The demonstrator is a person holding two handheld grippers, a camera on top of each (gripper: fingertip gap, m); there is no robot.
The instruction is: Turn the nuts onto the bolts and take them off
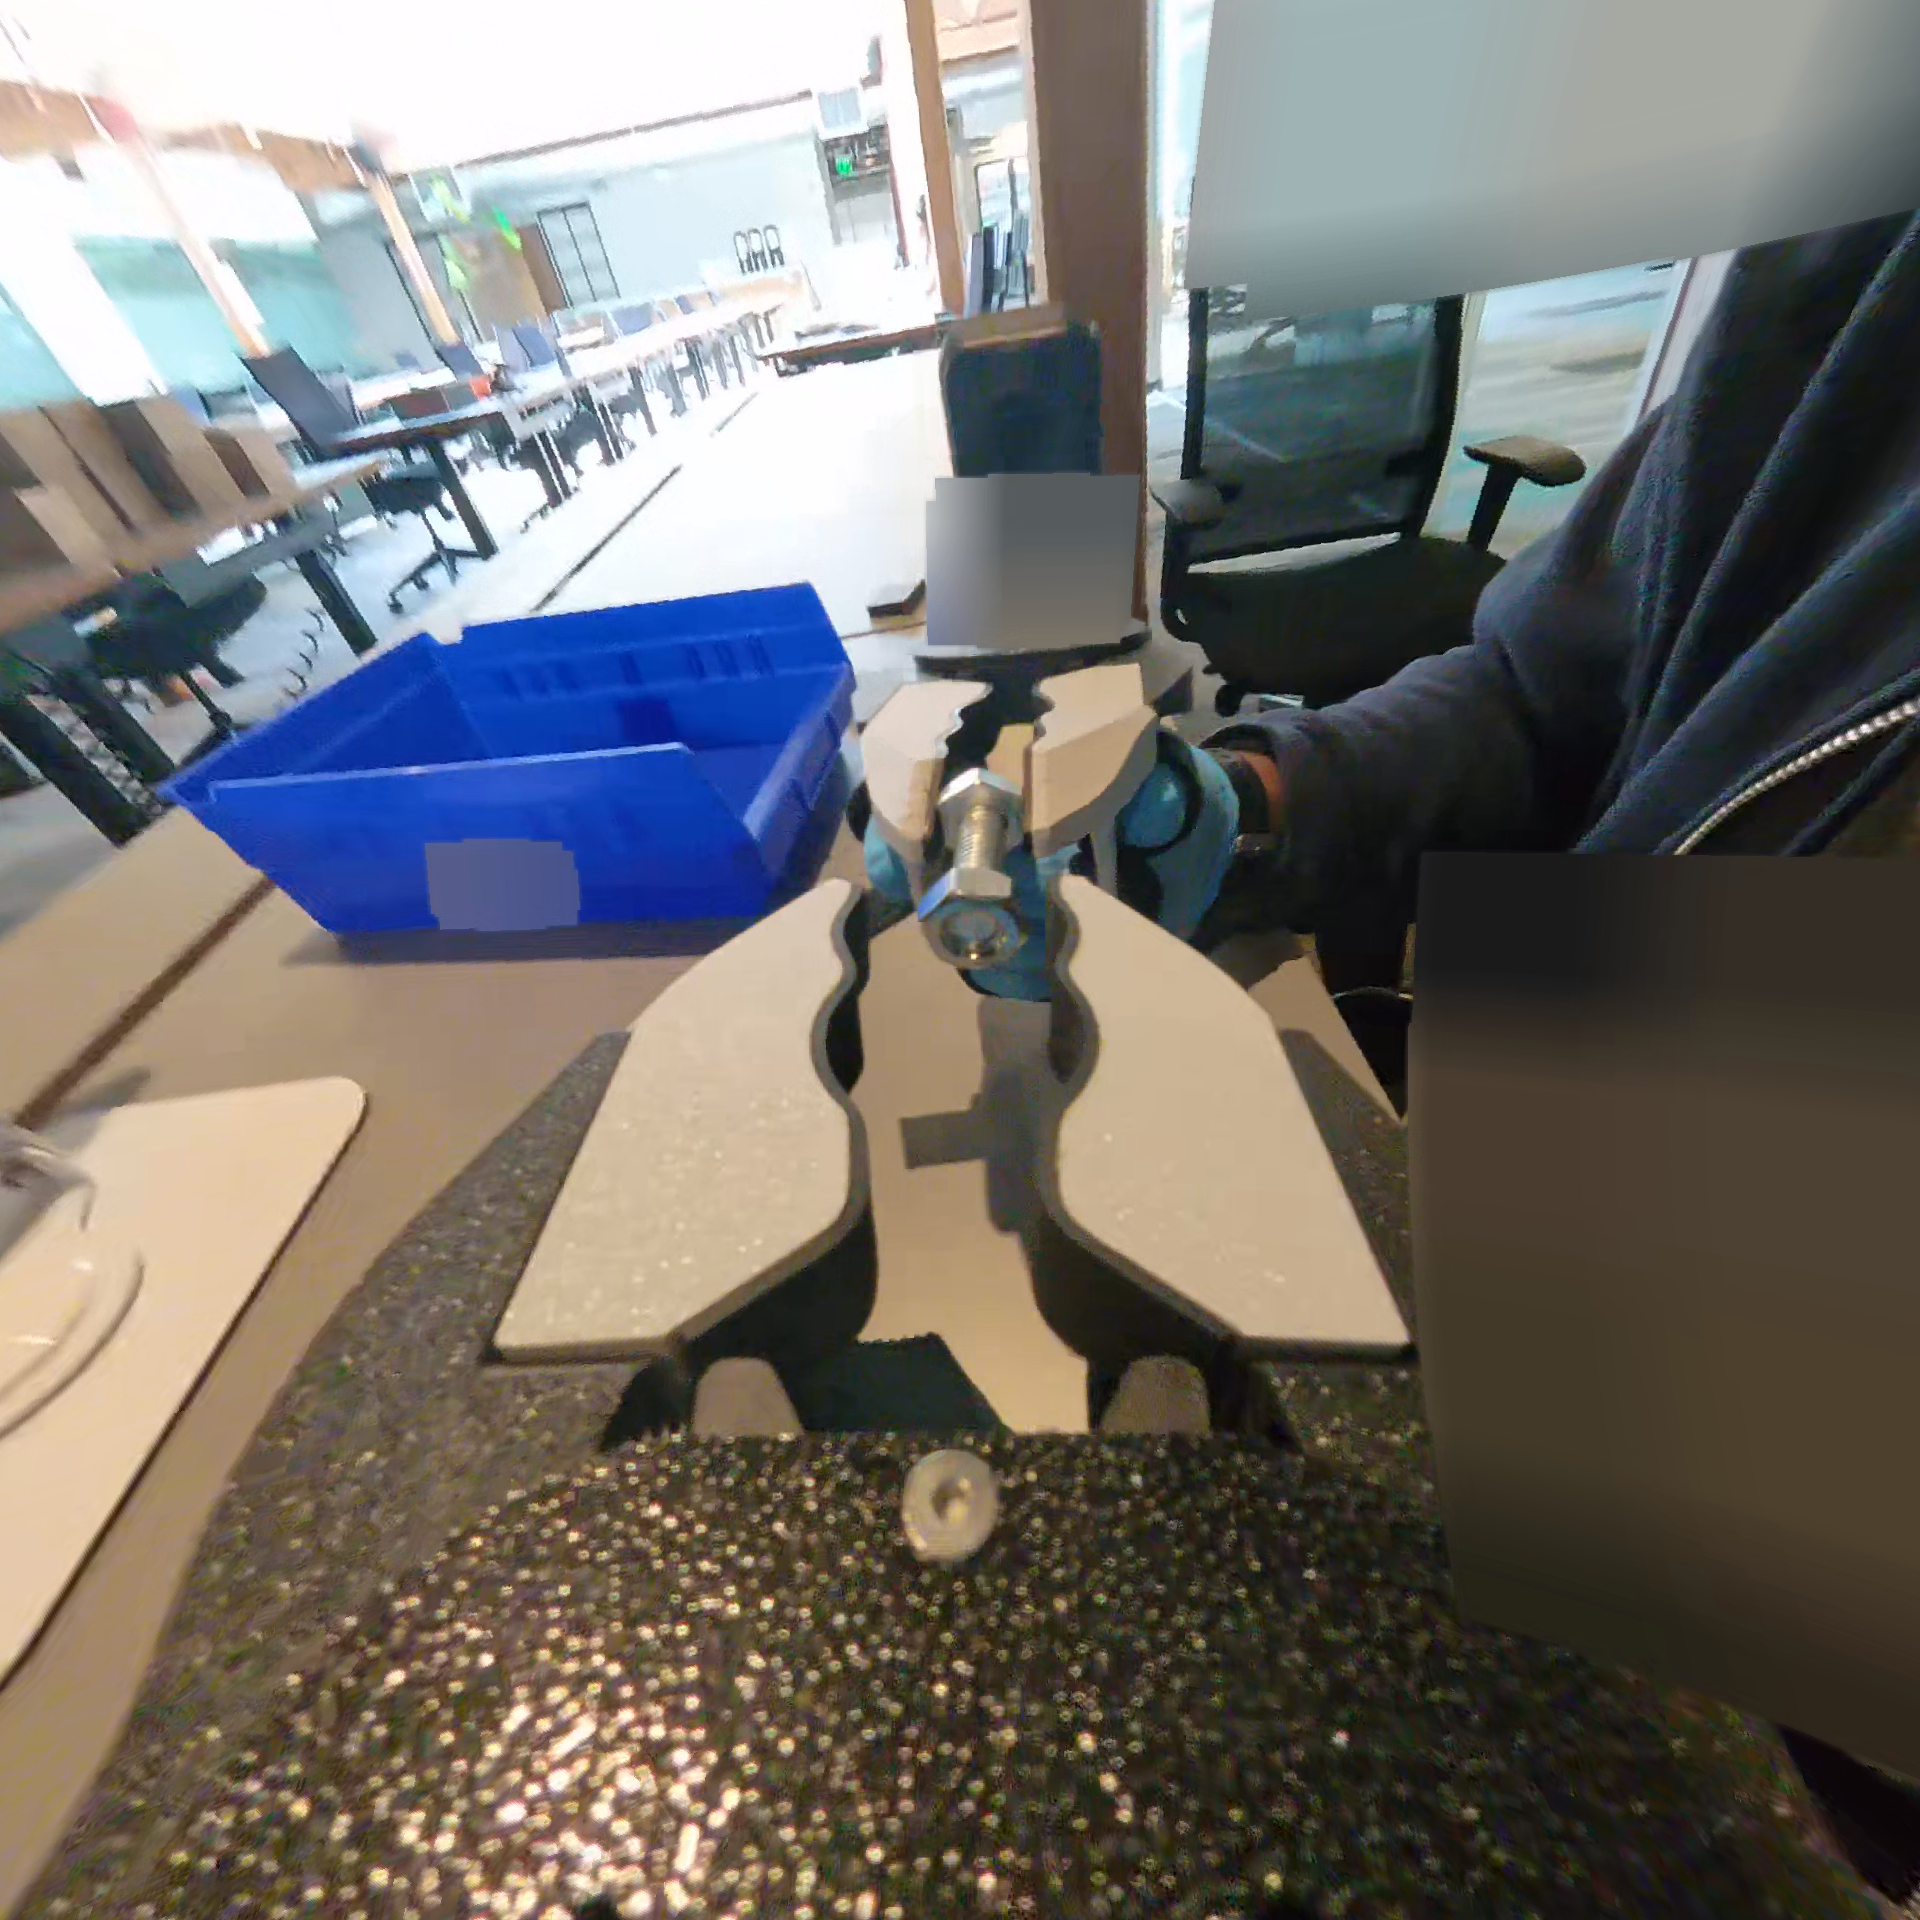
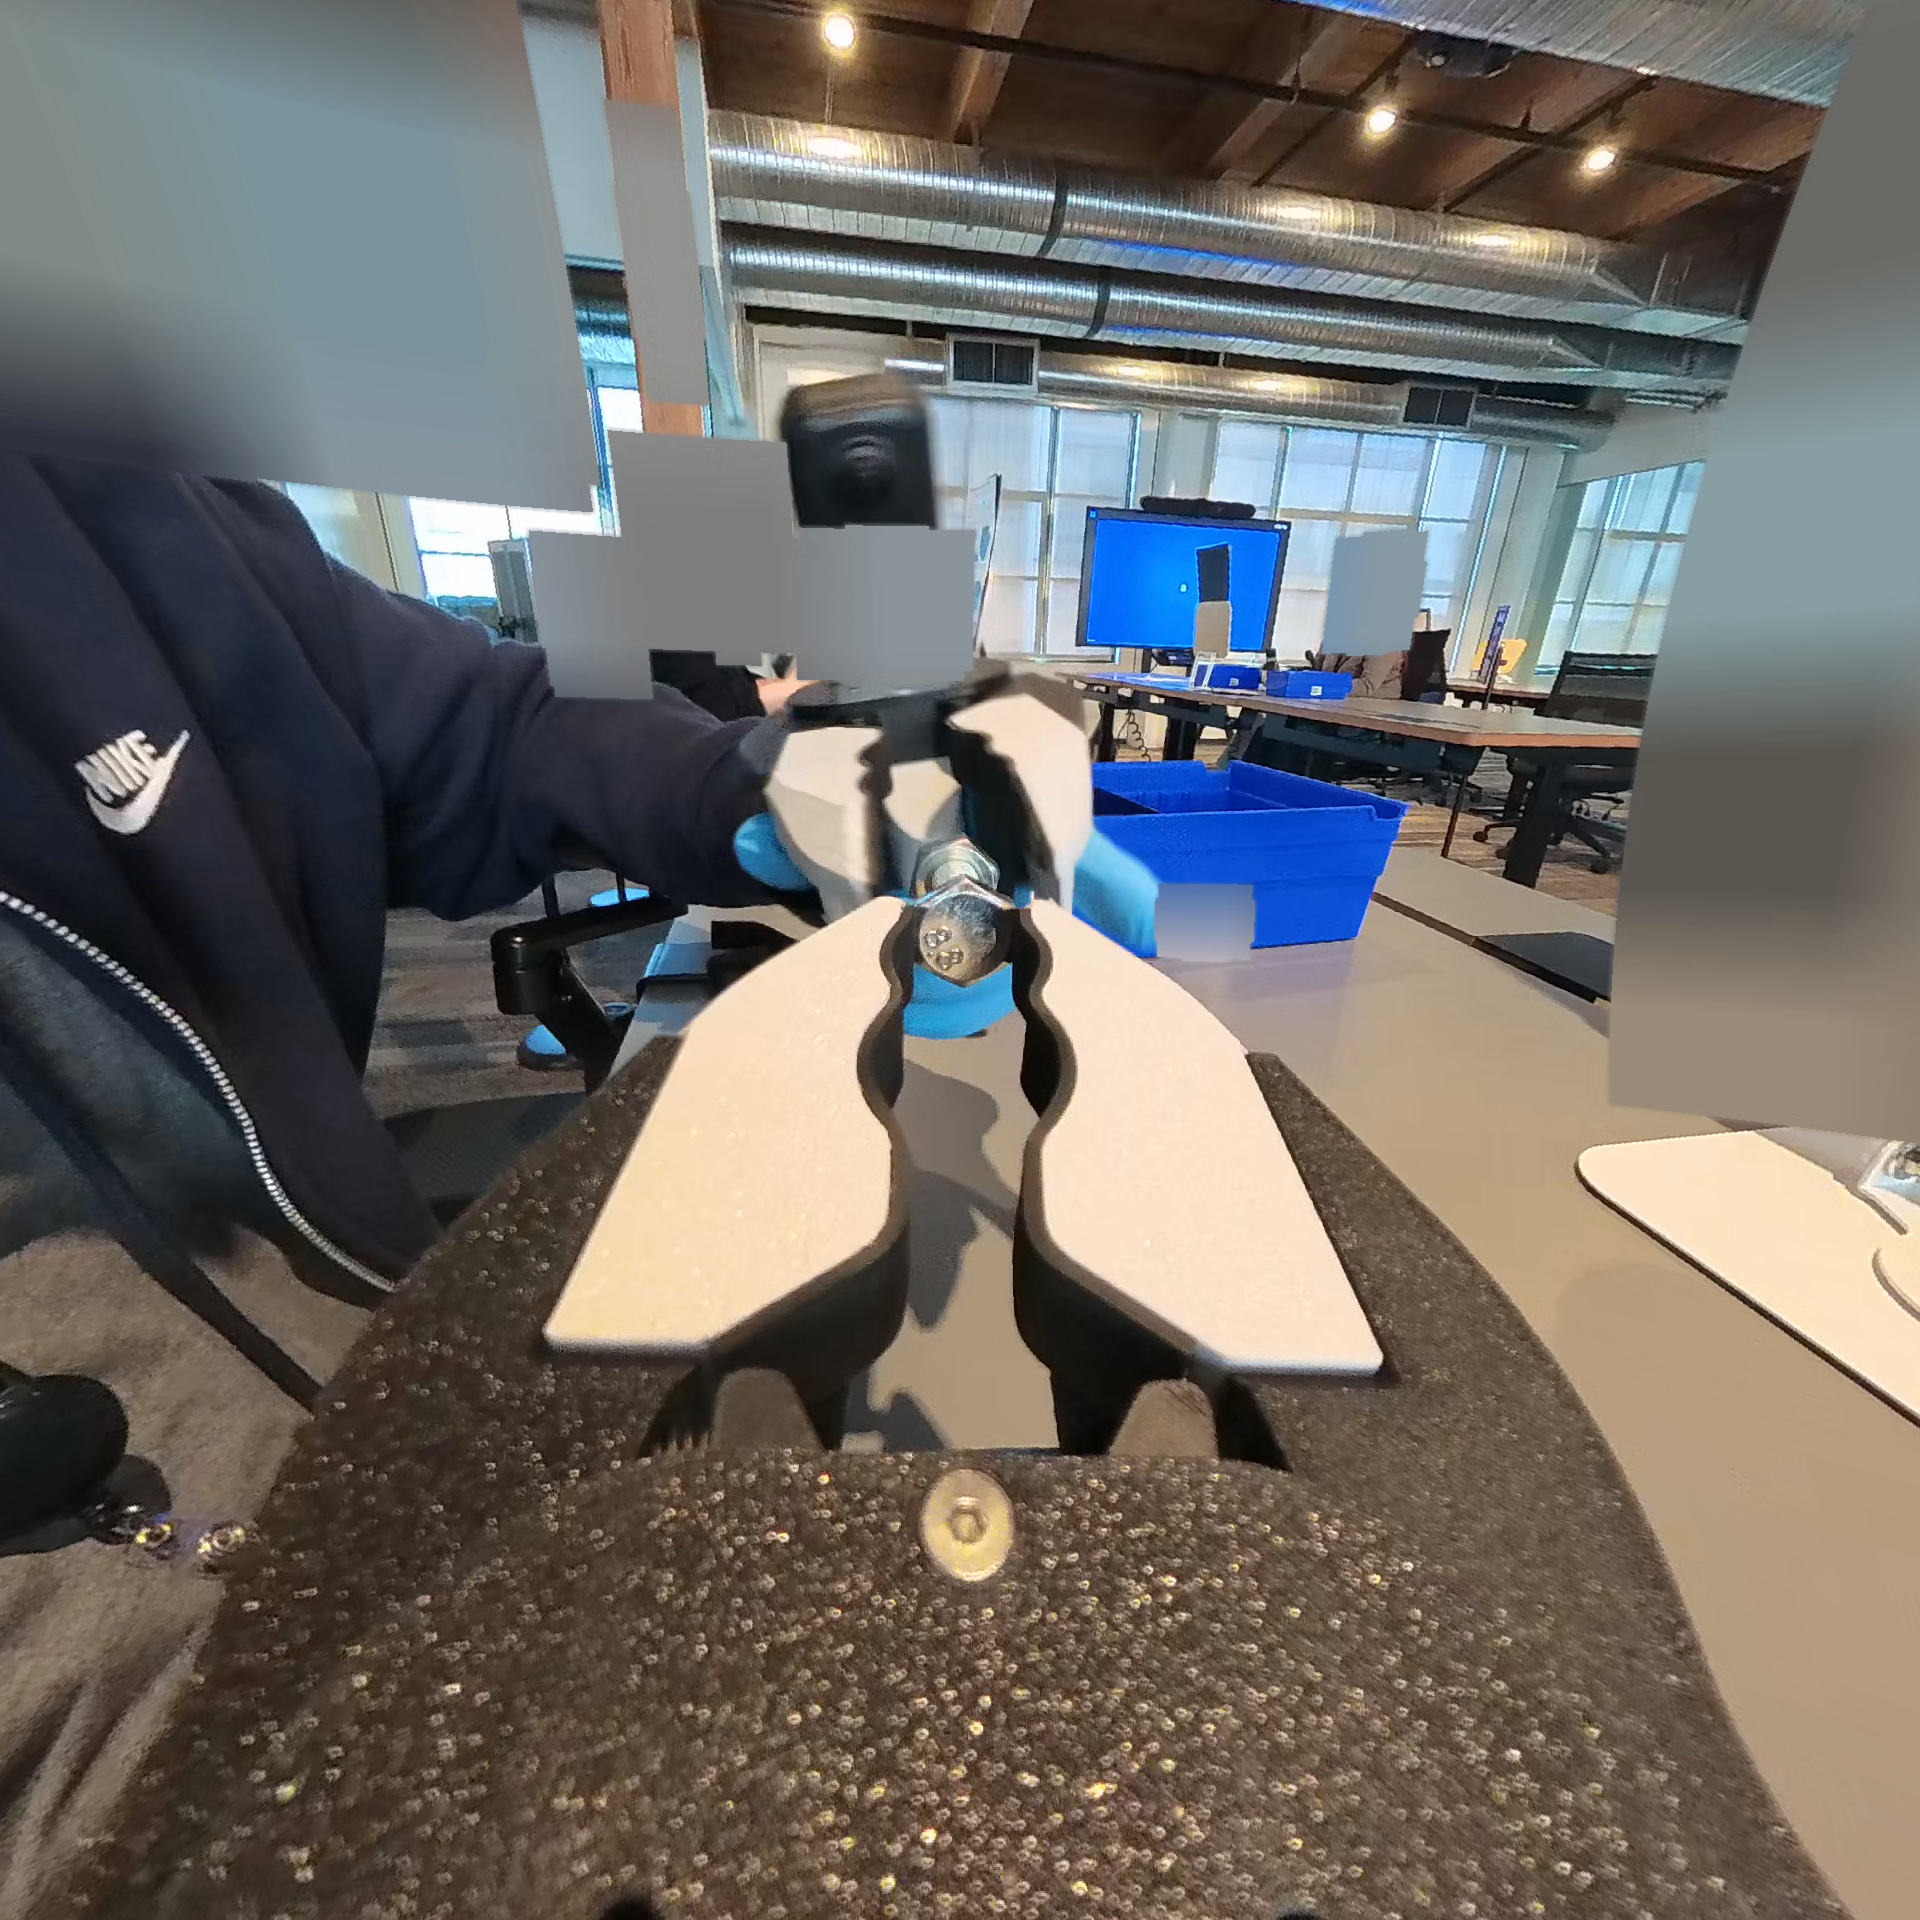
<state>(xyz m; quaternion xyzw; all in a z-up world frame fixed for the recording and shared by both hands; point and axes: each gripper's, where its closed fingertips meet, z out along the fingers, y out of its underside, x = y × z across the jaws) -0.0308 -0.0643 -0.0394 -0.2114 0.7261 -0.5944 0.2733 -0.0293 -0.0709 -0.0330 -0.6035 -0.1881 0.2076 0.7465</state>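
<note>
A steel bolt is held level above the grey table between the two grippers. My right gripper is shut on the bolt's hex head. It also shows in the left wrist view, facing me. A hex nut sits on the threaded end near the tip. My left gripper is open, with its fingertips on either side of the nut and small gaps to it. In the right wrist view the left gripper stands behind the nut.
A blue plastic bin stands on the table behind the grippers and also shows in the right wrist view. A white mat lies at the table's side. A person in a dark jacket wears blue gloves. An office chair stands behind. Both grippers' tips are close together, under 4 cm apart.
</note>
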